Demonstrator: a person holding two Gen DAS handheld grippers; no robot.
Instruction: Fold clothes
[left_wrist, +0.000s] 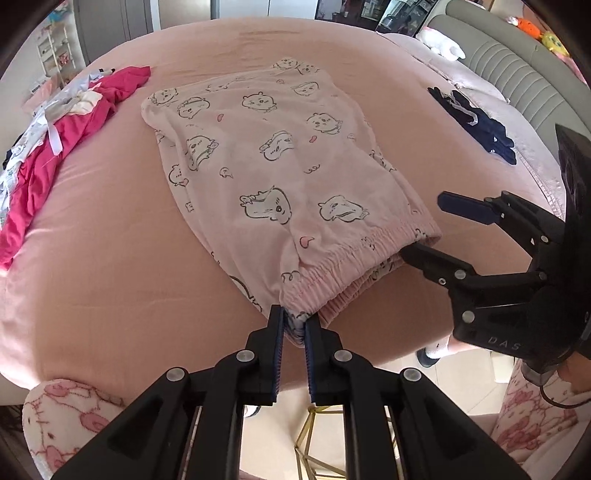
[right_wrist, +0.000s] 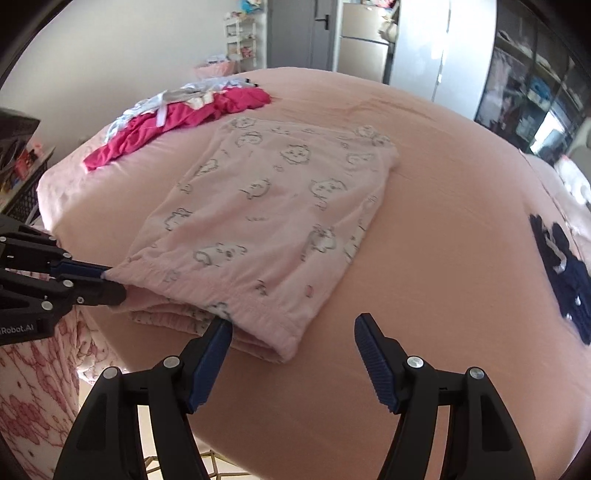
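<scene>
Three lots of clothing lie on the pink bed (left_wrist: 110, 229): the pale pink cartoon-print pajama pants (left_wrist: 266, 162) folded in the middle, a heap of magenta and white garments (left_wrist: 55, 136) at the far left edge, and a dark navy piece (left_wrist: 476, 122) off to the right, too crumpled and blurred in the right wrist view to tell what it is. How many items make up the magenta heap cannot be counted, since they overlap. Lower layers of the pants are mostly hidden beneath the top fold; only their ribbed edges show under the elastic waistband at the near edge of the bed. Two tongs are in view. Left tongs (left_wrist: 294, 325) are nearly closed, pinching a corner of the waistband at the near left end. Right tongs (right_wrist: 293, 338) stand wide apart, gripping nothing; their left finger (right_wrist: 218, 339) touches the waistband's edge, and whether its tip goes under the cloth is hard to make out, while the other finger hangs above bare sheet beside the pants' near right corner.
</scene>
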